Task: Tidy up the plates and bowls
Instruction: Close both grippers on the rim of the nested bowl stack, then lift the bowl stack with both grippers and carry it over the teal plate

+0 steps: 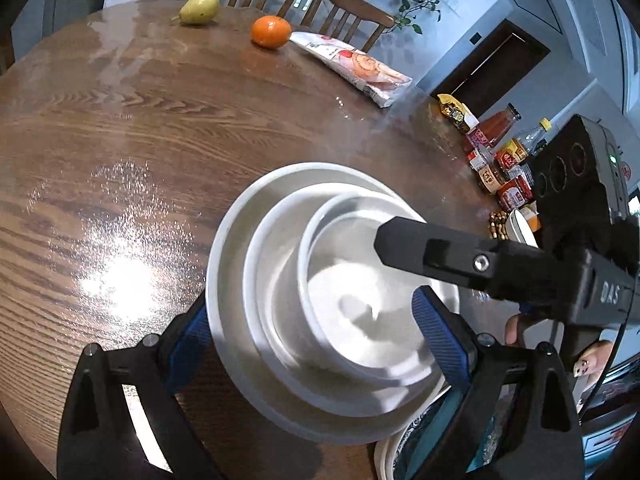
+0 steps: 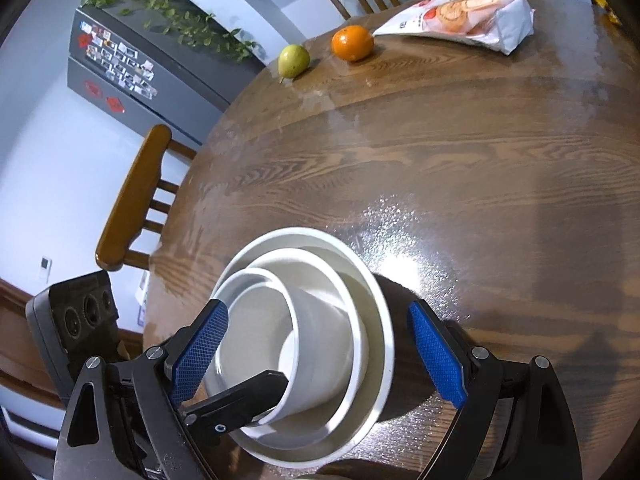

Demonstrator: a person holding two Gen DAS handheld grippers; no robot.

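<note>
Three white bowls are nested into one stack [image 1: 236, 280] [image 2: 374, 320] on the round wooden table [image 1: 120, 140] [image 2: 480, 160]; the smallest bowl [image 1: 360, 304] [image 2: 320, 340] sits innermost. My left gripper [image 1: 310, 304] is open and straddles the stack. Its left pad is tucked behind the outer rim and its right pad lies over the inner bowls. My right gripper [image 2: 318, 308] is open around the same stack from the other side, with its right pad clear of the rim. One finger [image 1: 404, 240] of the right gripper reaches over the small bowl. One finger [image 2: 248, 396] of the left gripper reaches into it.
A pear [image 1: 199, 8] [image 2: 294, 60], an orange [image 1: 271, 31] [image 2: 352, 43] and a snack bag [image 1: 352, 66] [image 2: 460, 20] lie at the far side. Jars and bottles [image 1: 500, 160] crowd the right edge. A patterned dish [image 1: 404, 448] lies below the stack. Wooden chairs [image 2: 132, 200] ring the table.
</note>
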